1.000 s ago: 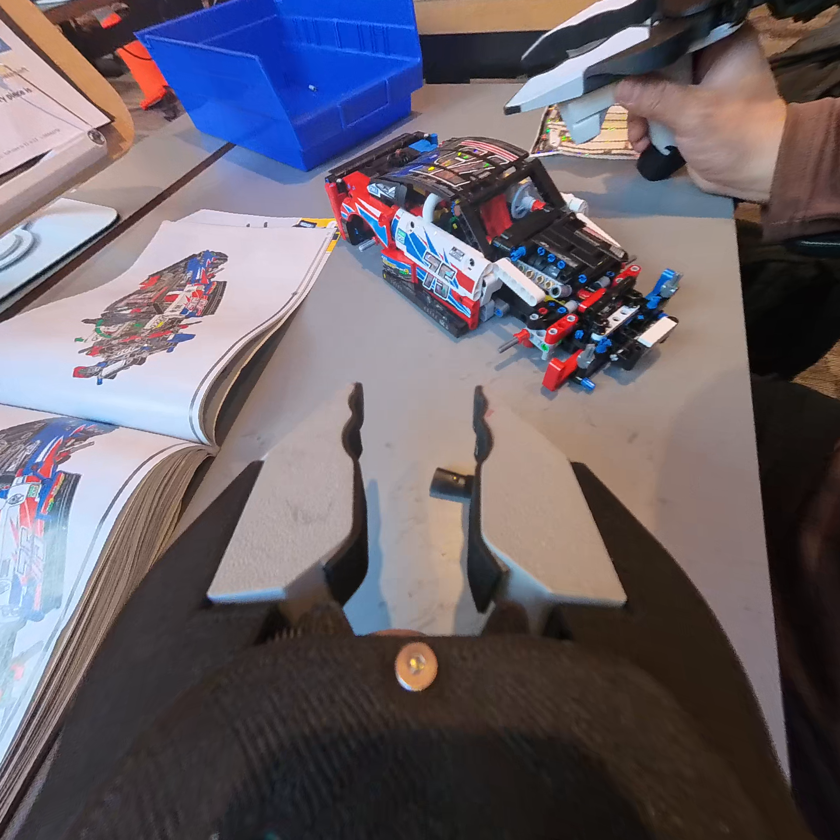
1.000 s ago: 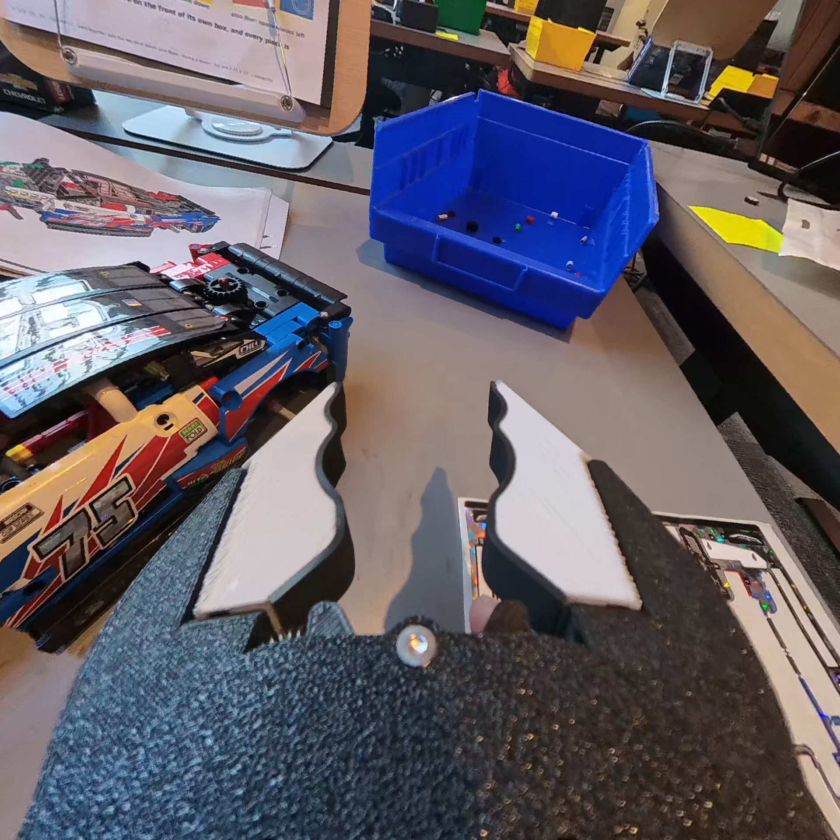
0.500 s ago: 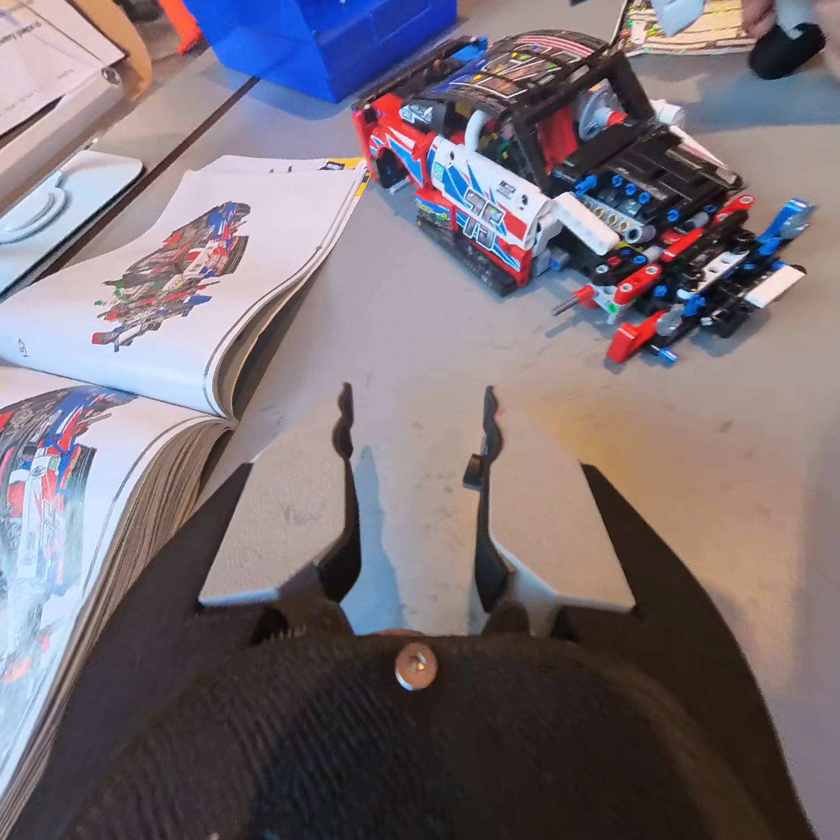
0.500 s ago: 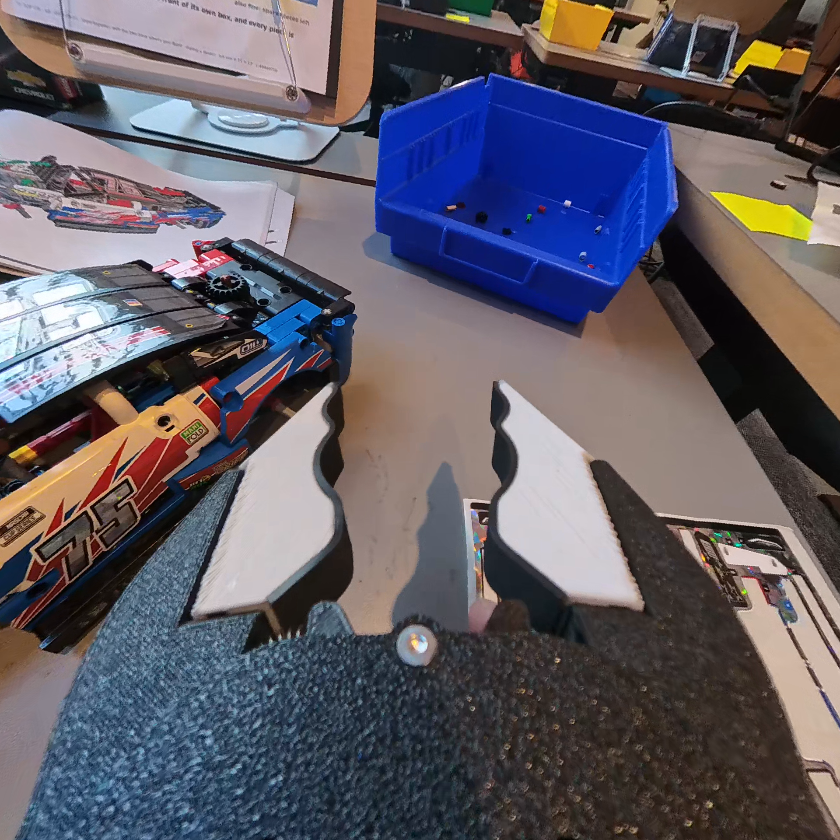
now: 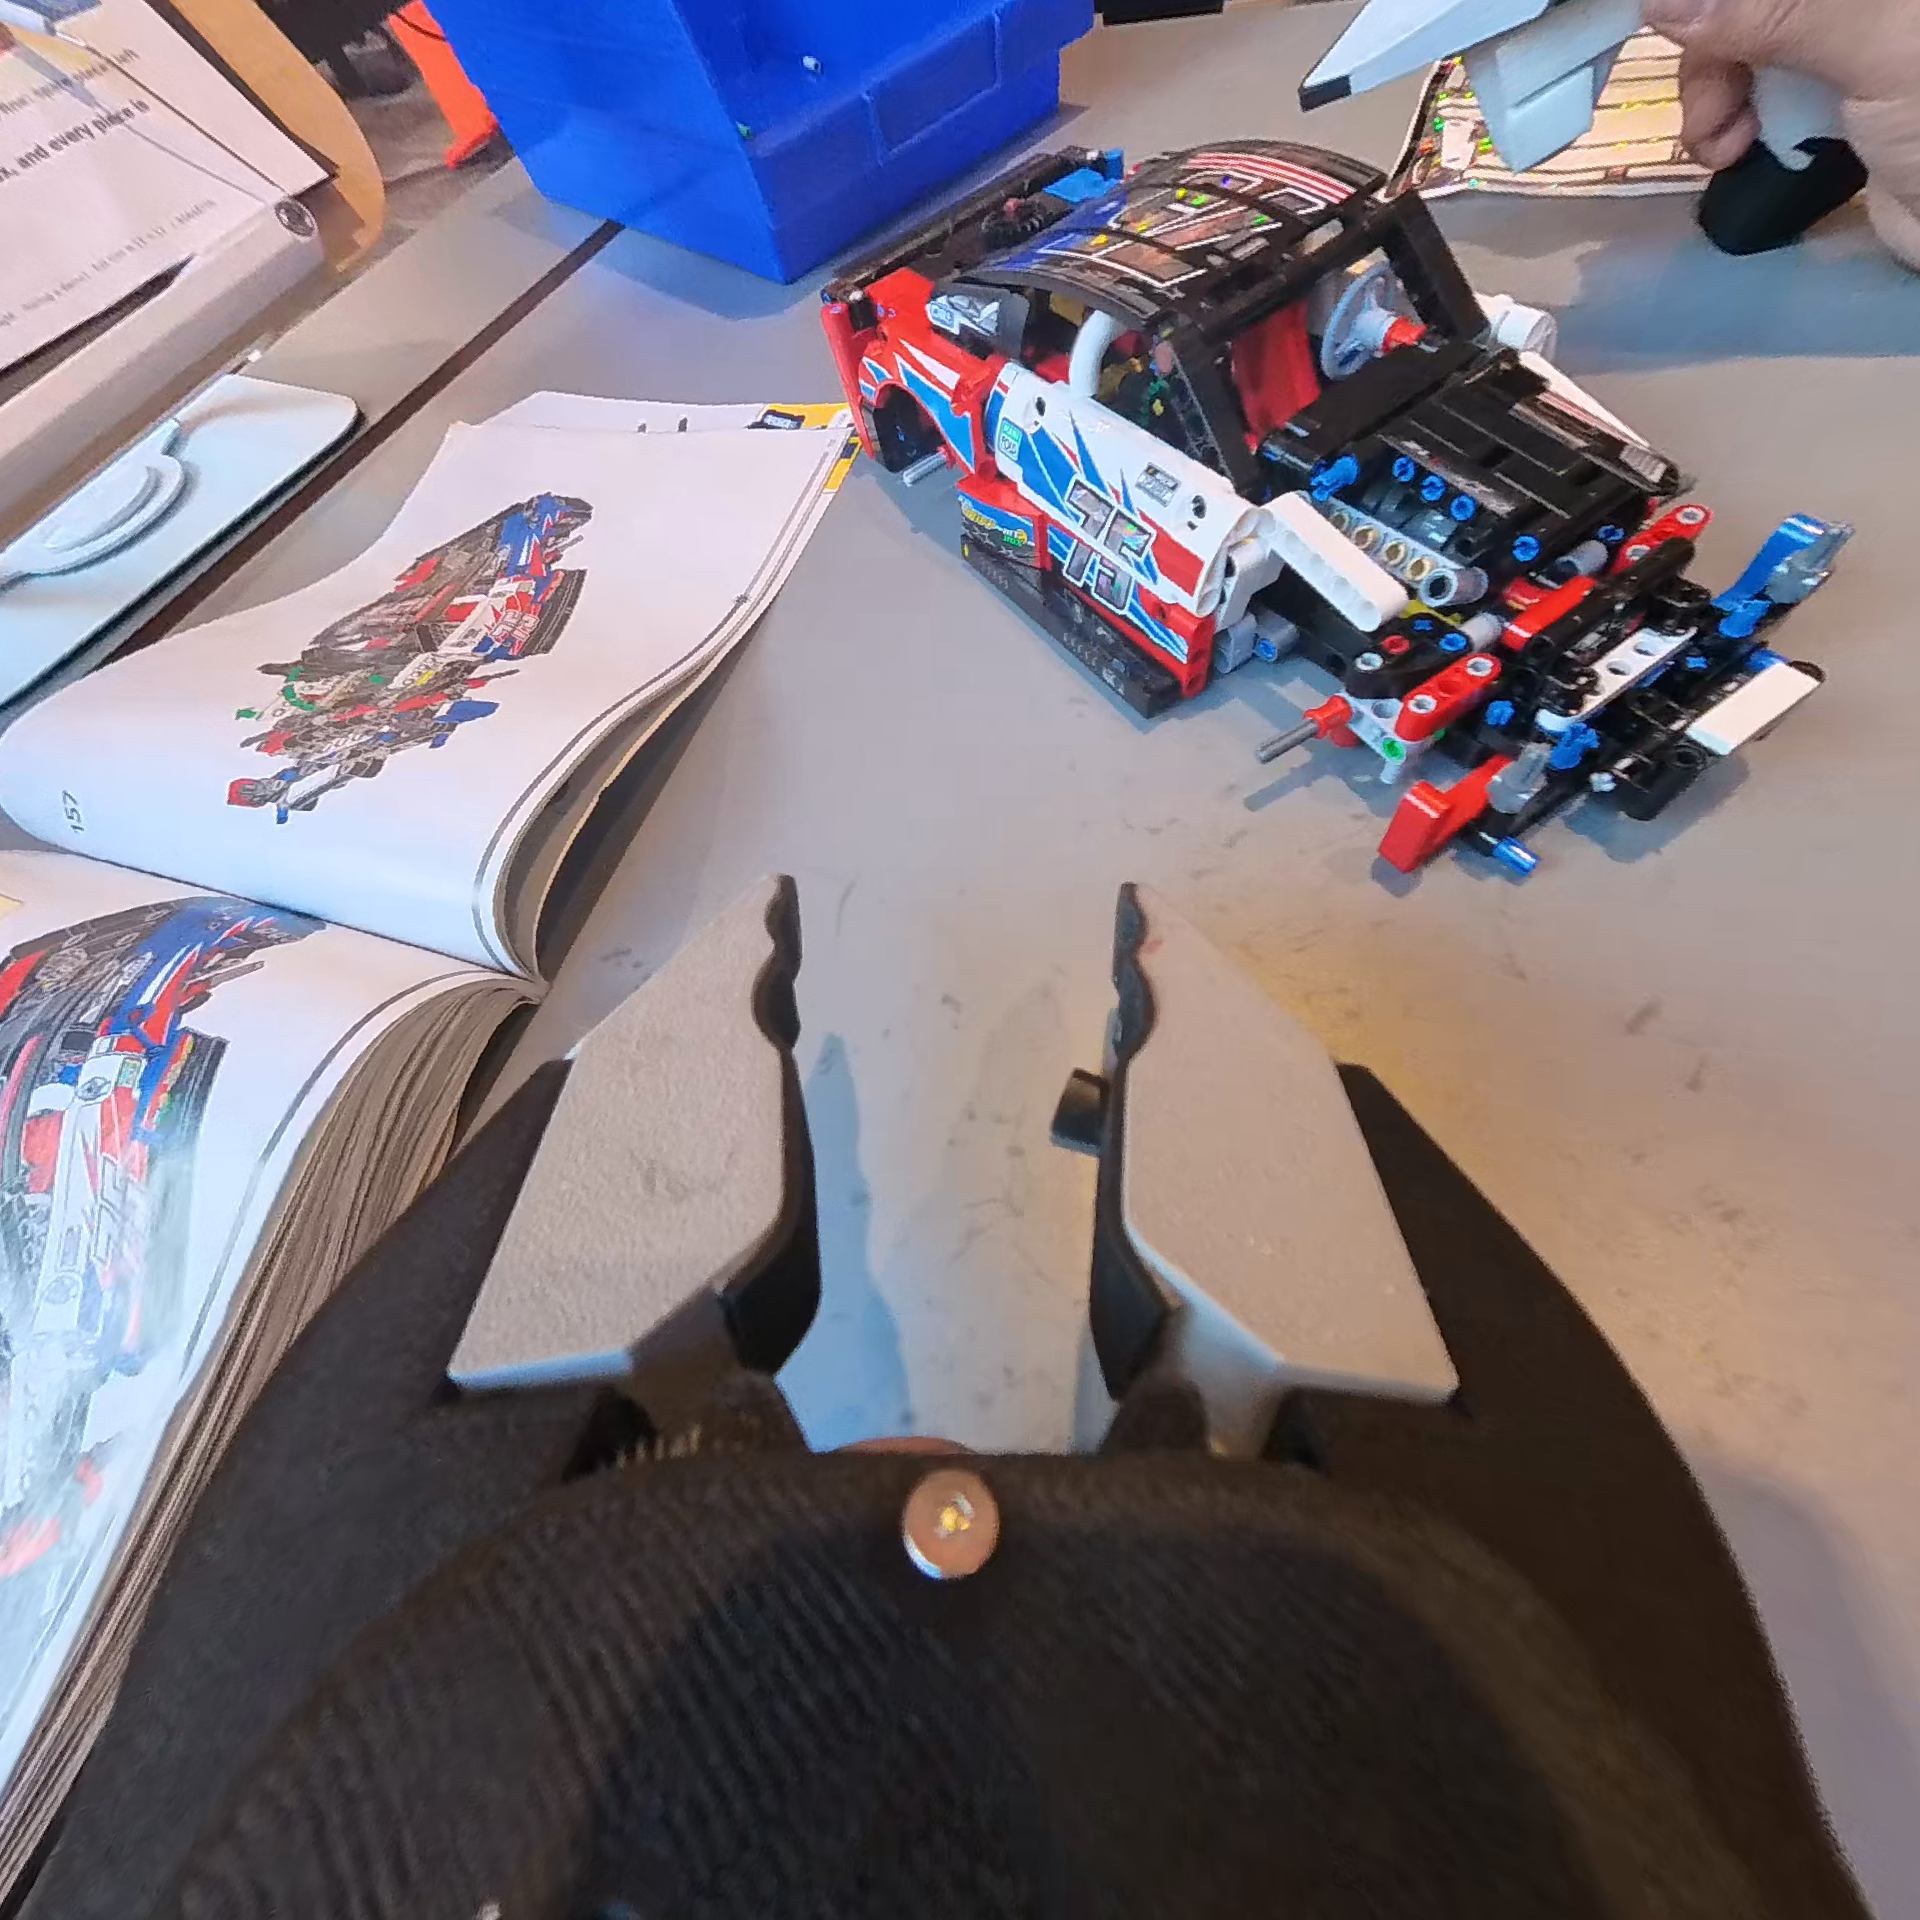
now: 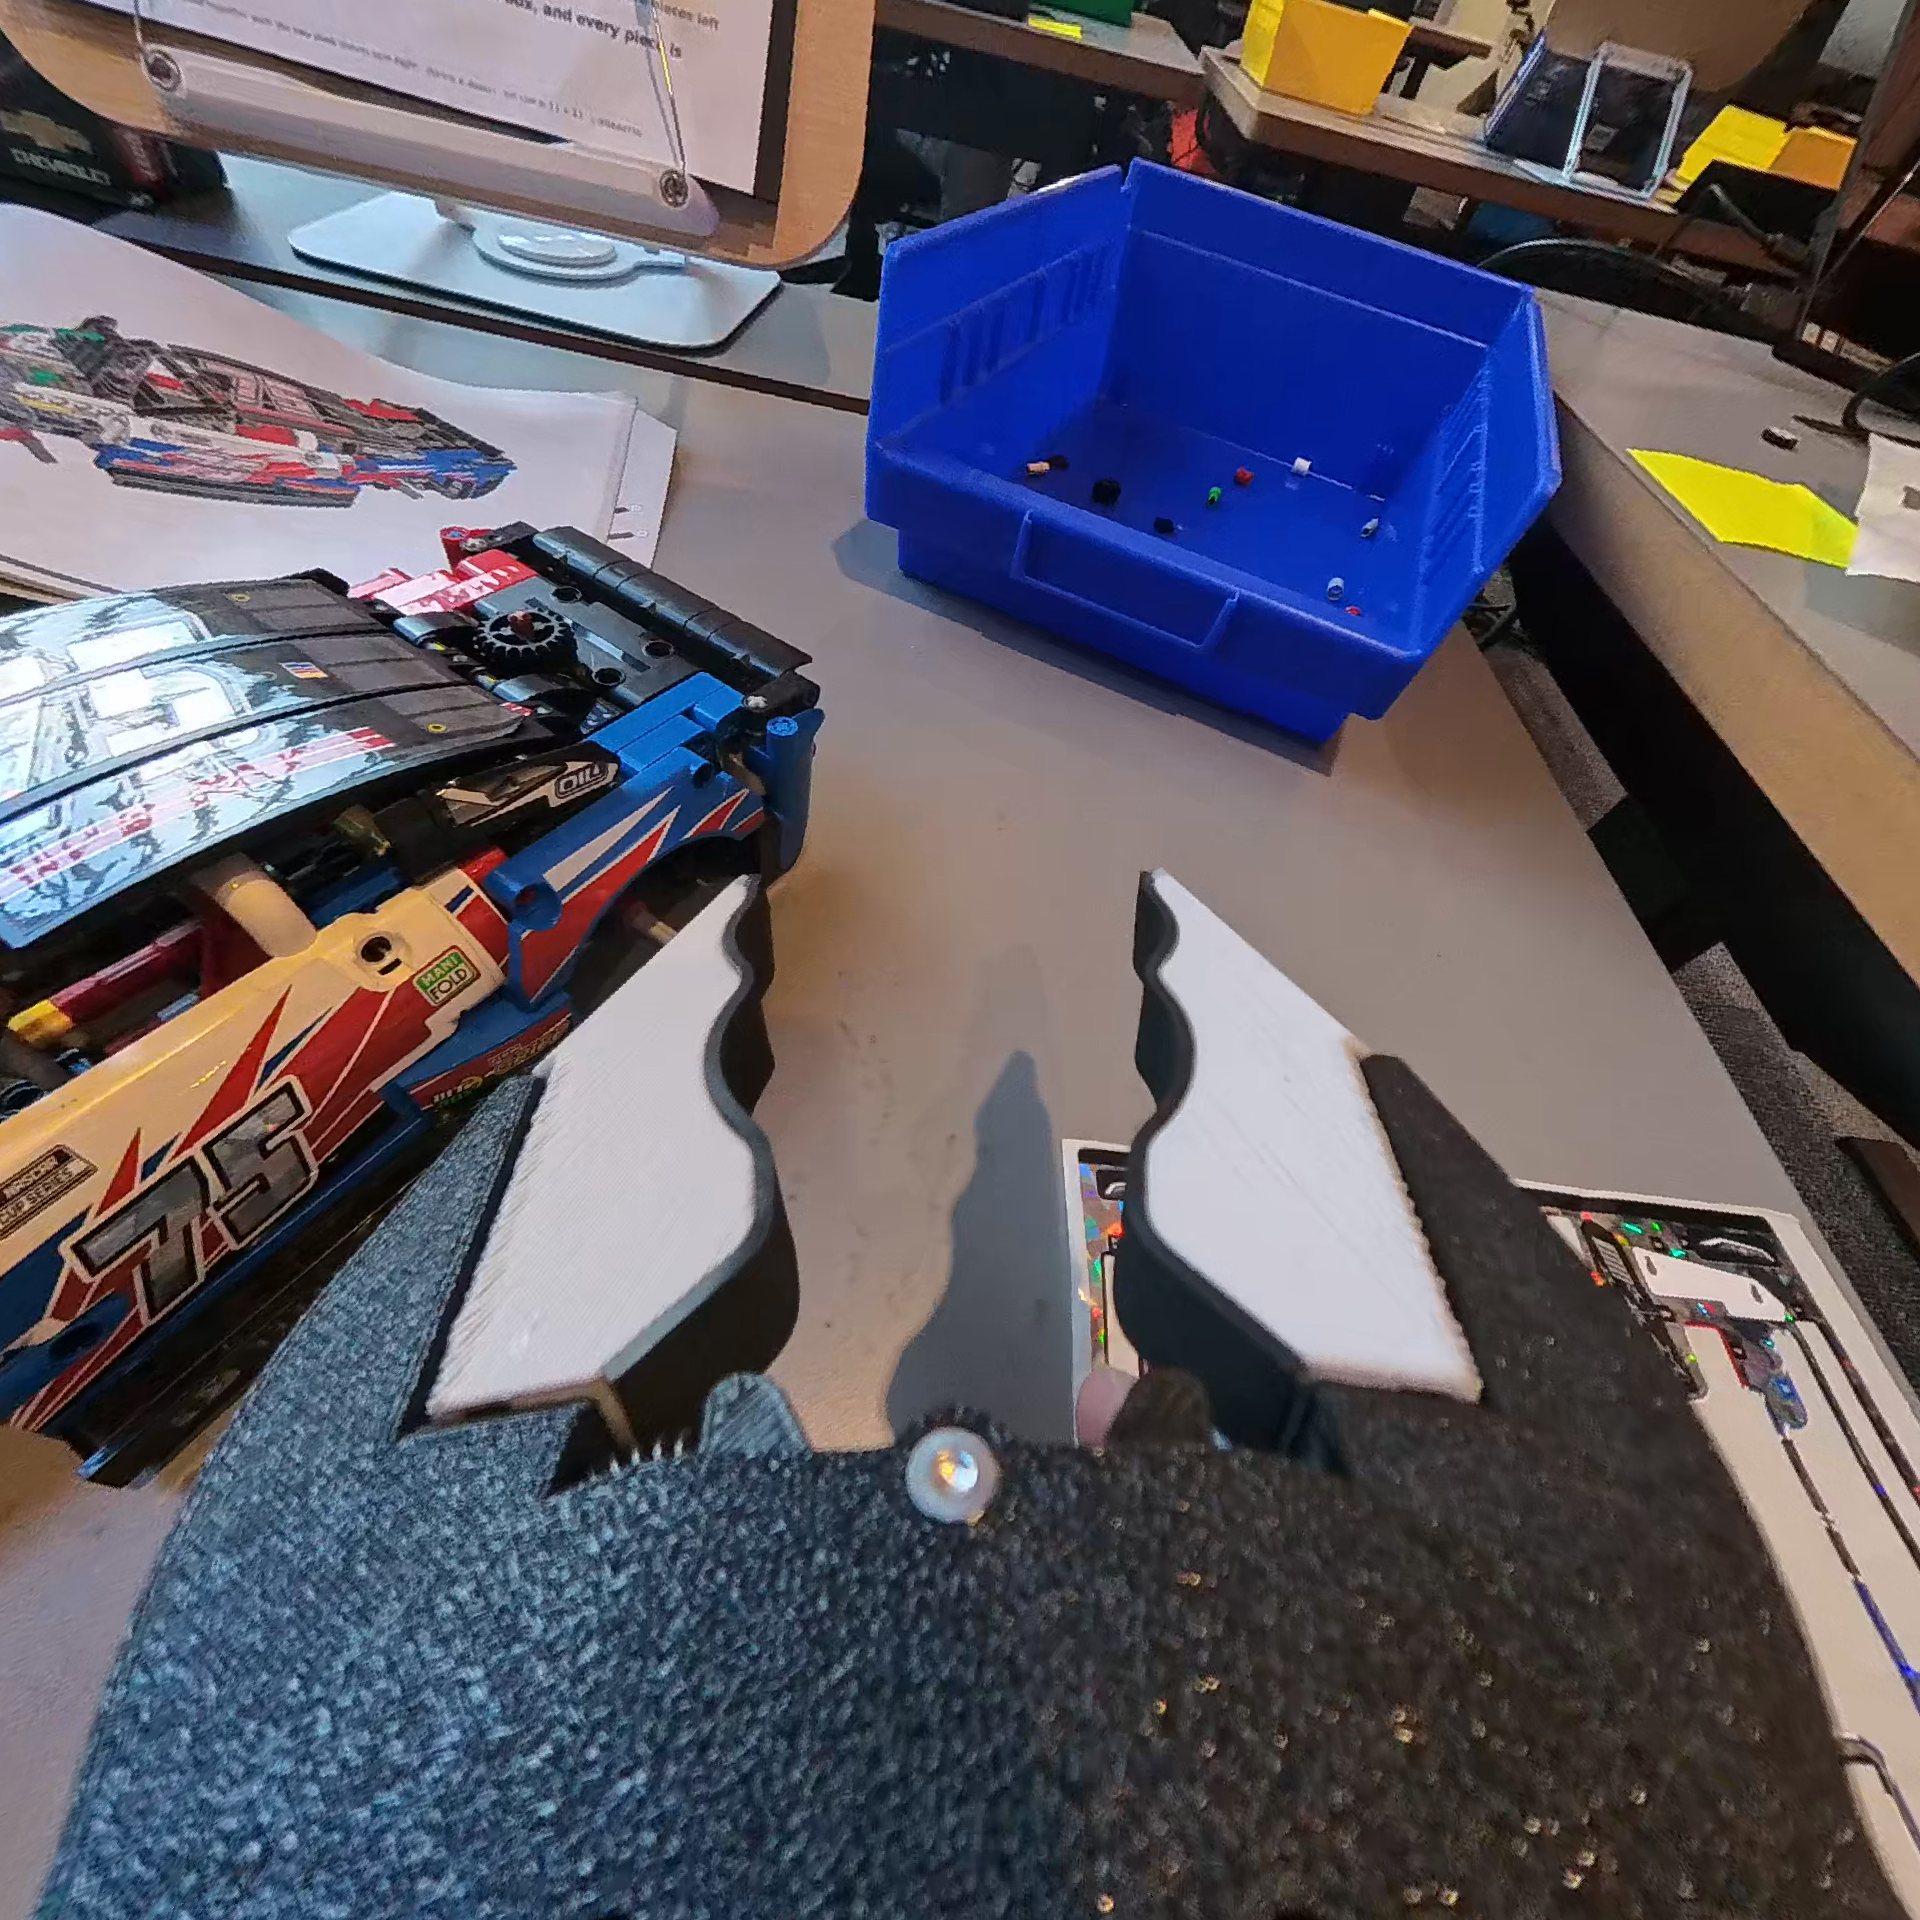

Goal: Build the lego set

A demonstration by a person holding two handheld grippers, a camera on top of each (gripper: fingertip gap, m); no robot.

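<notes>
A partly built red, white and blue lego car [image 5: 1247, 488] stands on the grey table [image 5: 1039, 790], its open black front frame toward the right. My left gripper [image 5: 954, 899] is open, low over the table in front of the car. A small black piece [image 5: 1081, 1107] sits against the inner face of its right finger. My right gripper [image 6: 948, 888] is open and empty beside the car's rear [image 6: 312, 831]. It also shows in the left wrist view [image 5: 1455, 42], held by a hand behind the car.
An open instruction book [image 5: 416, 665] lies left of the car. A blue bin [image 6: 1195, 623] with several small loose pieces stands behind it. A shiny sticker sheet [image 6: 1714, 1299] lies under my right gripper. A sign on a stand [image 6: 520, 249] is at the back left. Some 30 cm of space lies between my two pairs of fingers. To reach the small black piece [image 5: 1081, 1107] in a straight line is about 5 cm for my left fingers, about 30 cm for my right.
My left gripper has moved forward toward the car and its fingers stand a little wider apart. The black piece has stayed at its right finger. My right gripper has barely moved.
</notes>
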